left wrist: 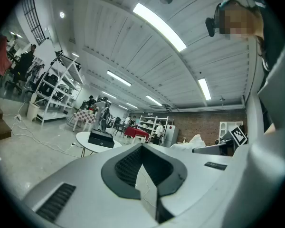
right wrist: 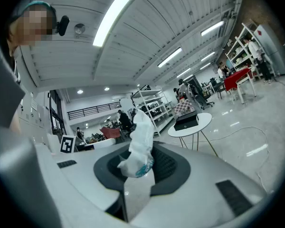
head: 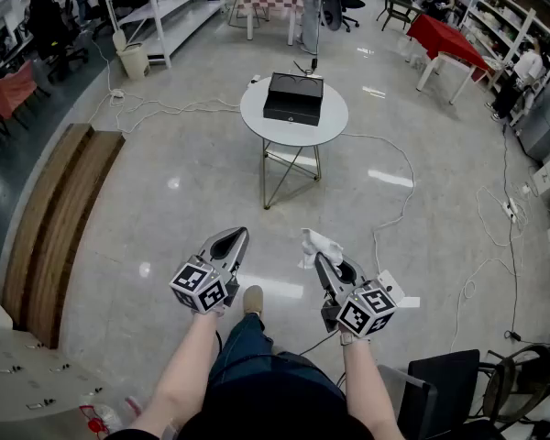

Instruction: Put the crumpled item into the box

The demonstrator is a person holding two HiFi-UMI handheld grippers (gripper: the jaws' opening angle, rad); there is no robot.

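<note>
1. the right gripper [head: 315, 257] is clamped on the crumpled item [head: 319, 243]. it is carried out in front of the person at about waist height, which looks like a way to keep the load secure while there is ground to cover before any drop.
2. the left gripper [head: 235, 237] rides alongside it, level, with its jaws pressed together and nothing between them. it appears to have no part in this step beyond staying out of the way.
3. the box [head: 293, 97], black, low and rectangular, sits on a round white table [head: 257, 122] well ahead across the polished floor [head: 165, 200]. it is well apart from both grippers, so the item is nowhere near its goal yet.
4. the task's thing is a small wad of thin white material, like tissue or soft wrapping. it is twisted and creased, and in the right gripper view [right wrist: 140, 141] a smudge of teal print shows low on it.
5. only the lower part of the wad is pinched, and the rest stands up loose above the jaw tips. it looks light and limp, so it would likely drop freely once the jaws part, though it could cling to a pad.
6. pale cables [head: 385, 154] trail over the floor around the table's legs, a possible snag on the way in.
</note>
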